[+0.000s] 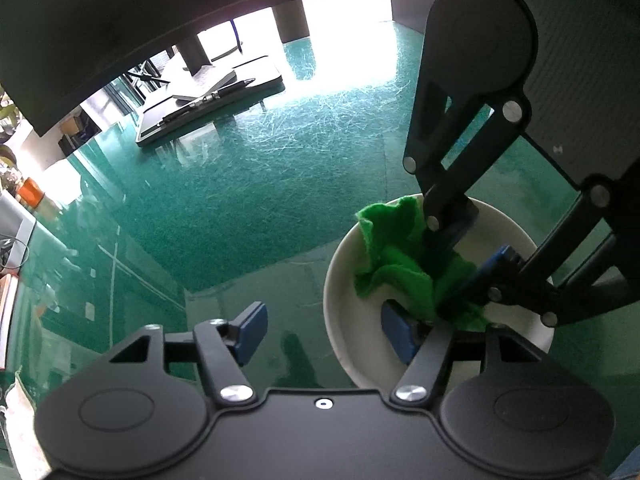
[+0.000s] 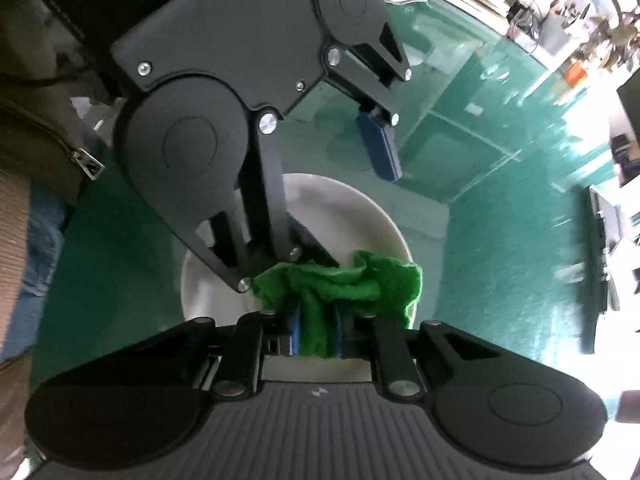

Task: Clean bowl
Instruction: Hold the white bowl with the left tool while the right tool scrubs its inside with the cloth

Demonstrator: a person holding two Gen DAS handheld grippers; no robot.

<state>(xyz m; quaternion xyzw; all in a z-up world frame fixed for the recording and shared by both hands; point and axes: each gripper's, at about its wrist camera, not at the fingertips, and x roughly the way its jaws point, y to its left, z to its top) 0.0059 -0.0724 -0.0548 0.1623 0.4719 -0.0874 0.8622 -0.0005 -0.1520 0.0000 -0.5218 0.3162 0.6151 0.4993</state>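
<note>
At lower right of the left wrist view we see the white bowl (image 1: 352,320) on the green table (image 1: 240,200), the left claw (image 1: 324,332) gaping astride its rim, one pad inside and one outside, gripping nothing, while the right claw (image 2: 316,332) pinches the green cloth (image 2: 340,284) inside the bowl.

White bowl (image 1: 352,320), crumpled green cloth (image 1: 396,264) inside

The right gripper (image 2: 316,334) pinches a crumpled green cloth (image 2: 344,286) inside a white bowl (image 2: 360,216) on the green table (image 2: 500,248). The left gripper (image 2: 344,196) straddles the bowl's rim, one blue-padded finger inside, one outside.
</note>
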